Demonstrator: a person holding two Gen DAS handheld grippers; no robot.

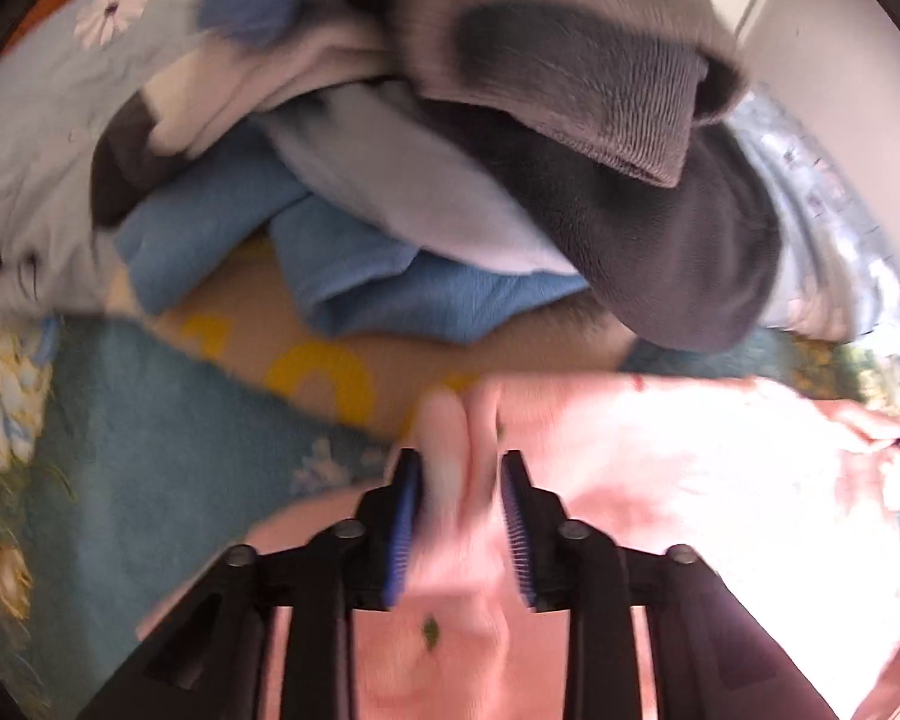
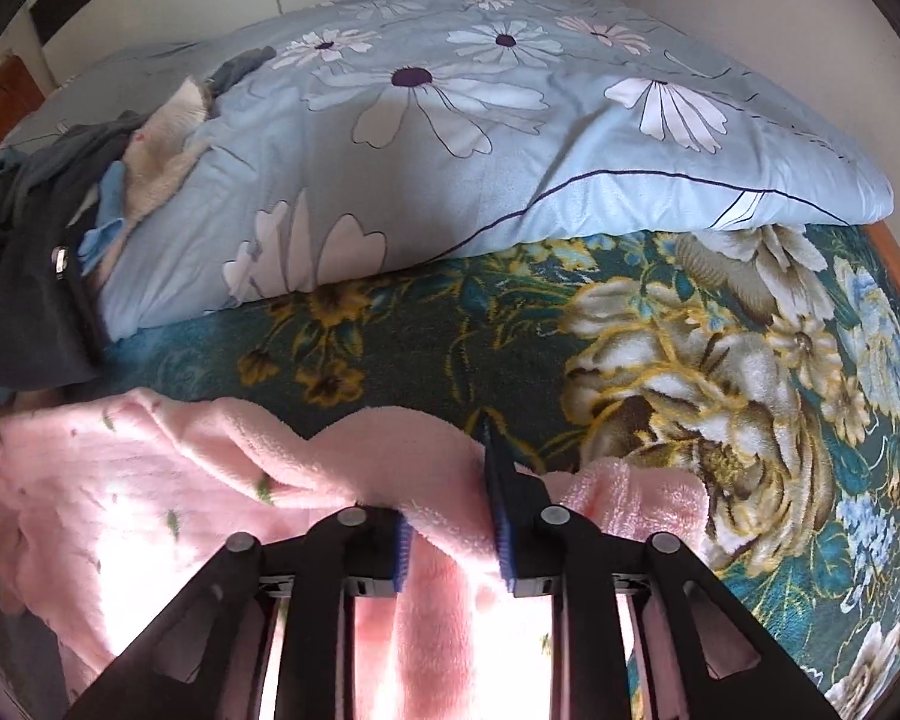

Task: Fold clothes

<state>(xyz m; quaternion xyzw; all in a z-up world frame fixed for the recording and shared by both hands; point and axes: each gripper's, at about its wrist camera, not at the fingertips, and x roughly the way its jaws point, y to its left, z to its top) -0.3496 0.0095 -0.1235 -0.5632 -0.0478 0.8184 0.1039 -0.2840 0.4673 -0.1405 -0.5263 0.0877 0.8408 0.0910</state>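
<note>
A pink fleece garment point(image 1: 660, 468) with small green specks lies on the flowered teal blanket point(image 1: 168, 450). My left gripper point(image 1: 459, 468) is shut on a bunched fold of it, the cloth squeezed between the blue pads point(image 1: 403, 516). In the right wrist view the same pink garment point(image 2: 150, 480) spreads to the left, and my right gripper point(image 2: 450, 480) is shut on its raised edge, cloth draped over the left pad point(image 2: 401, 558).
A pile of blue, grey and white clothes point(image 1: 450, 180) lies beyond the left gripper on a tan cloth with yellow letters point(image 1: 306, 360). A folded light blue daisy quilt point(image 2: 480, 138) lies across the bed behind the right gripper, with dark clothes point(image 2: 30, 276) at its left.
</note>
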